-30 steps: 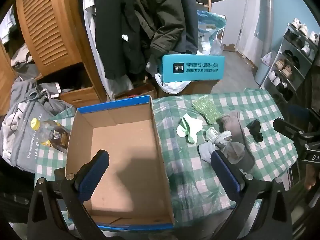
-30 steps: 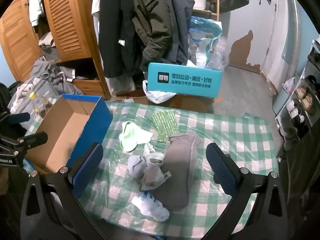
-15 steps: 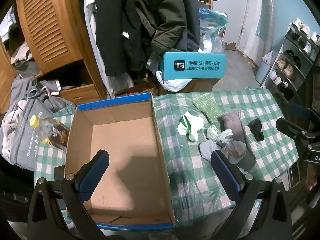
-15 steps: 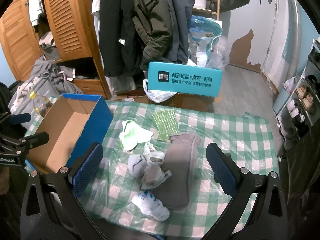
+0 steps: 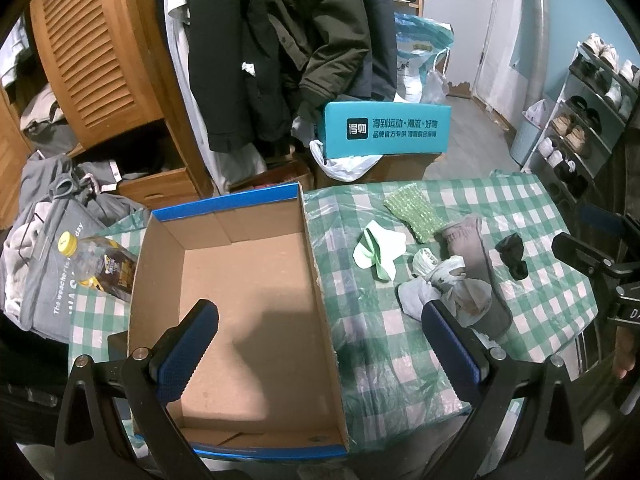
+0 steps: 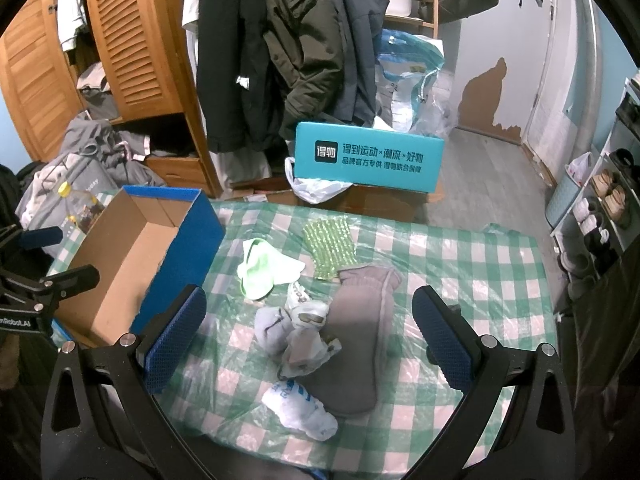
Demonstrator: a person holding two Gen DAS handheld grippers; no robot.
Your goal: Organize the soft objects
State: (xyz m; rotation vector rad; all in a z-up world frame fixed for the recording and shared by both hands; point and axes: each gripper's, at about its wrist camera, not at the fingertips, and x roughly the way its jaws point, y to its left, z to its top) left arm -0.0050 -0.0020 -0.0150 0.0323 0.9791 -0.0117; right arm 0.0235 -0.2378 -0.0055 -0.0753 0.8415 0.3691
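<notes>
An empty cardboard box with blue sides (image 5: 248,280) (image 6: 132,256) stands on the left of the checked table. Right of it lie a light green sock (image 6: 260,268) (image 5: 376,248), a green knobbly cloth (image 6: 330,252) (image 5: 412,214), a long grey sock (image 6: 360,336) (image 5: 476,256), a bundle of grey-white socks (image 6: 300,332) (image 5: 444,284), a white-blue sock (image 6: 300,404) and a black sock (image 5: 512,254). My left gripper (image 5: 318,344) is open above the box's near right wall. My right gripper (image 6: 308,336) is open and empty above the sock pile.
A bottle with a yellow cap (image 5: 100,264) lies left of the box. A teal carton (image 6: 368,158) stands on the floor behind the table. Hanging coats (image 6: 280,48), a wooden wardrobe (image 6: 132,40) and a shoe rack (image 5: 580,120) surround the table.
Both views have shifted only slightly. The socks and the box have not moved. Both grippers stay open.
</notes>
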